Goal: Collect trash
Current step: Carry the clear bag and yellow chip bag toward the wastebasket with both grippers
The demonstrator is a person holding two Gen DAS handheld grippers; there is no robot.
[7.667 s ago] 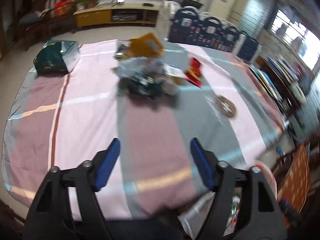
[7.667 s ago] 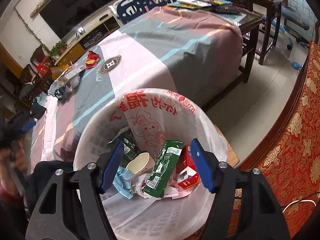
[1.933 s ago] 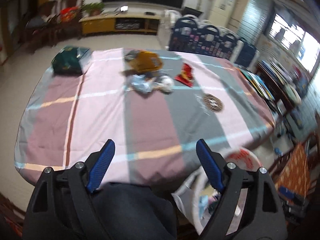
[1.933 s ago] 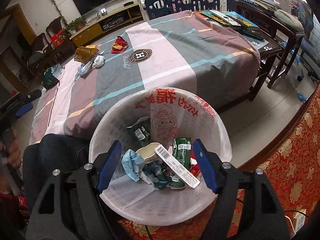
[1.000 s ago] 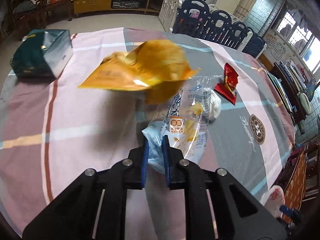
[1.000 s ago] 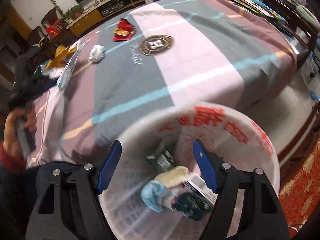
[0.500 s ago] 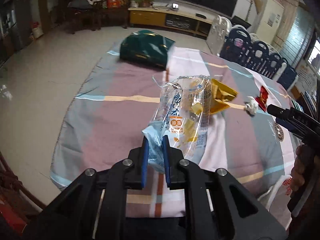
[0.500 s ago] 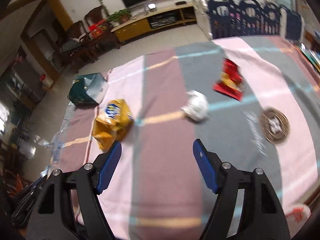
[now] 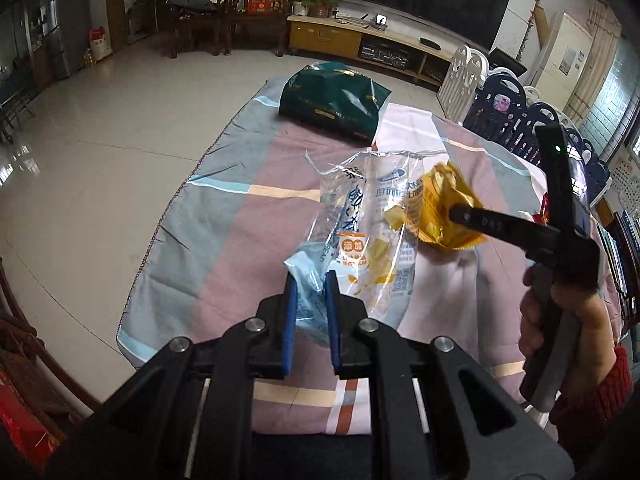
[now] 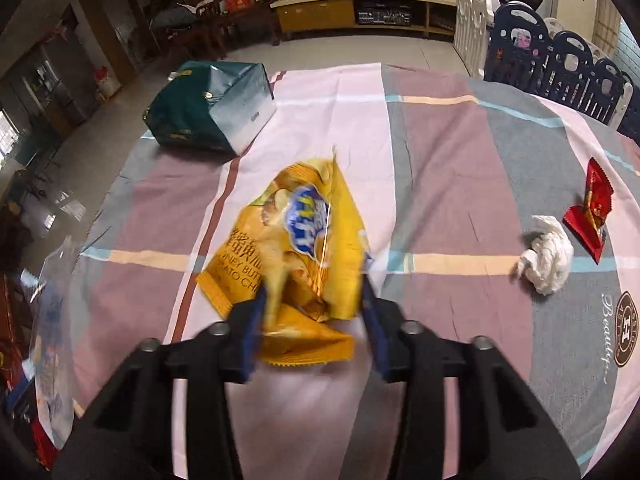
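Note:
My left gripper (image 9: 310, 280) is shut on the blue end of a clear plastic bread bag (image 9: 372, 216), which hangs above the striped tablecloth (image 9: 240, 232). A crumpled yellow chip bag (image 10: 304, 248) sits between the pads of my right gripper (image 10: 314, 300), whose jaws are closing and press on the bag's sides. In the left wrist view a finger (image 9: 488, 224) of that gripper lies on the yellow chip bag (image 9: 436, 208), with a hand in a red sleeve (image 9: 560, 320) on the handle. A white tissue wad (image 10: 546, 254) and a red wrapper (image 10: 592, 208) lie further right.
A dark green gift bag (image 10: 208, 108) lies at the table's far left corner. A round logo (image 10: 626, 324) is printed on the cloth at the right. Blue and white fence panels (image 10: 560, 48), a TV bench and chairs stand beyond the table.
My right gripper has swung from above the white trash bin to the yellow chip bag, and its jaws have narrowed onto it. The left gripper has carried the clear bag off the pile.

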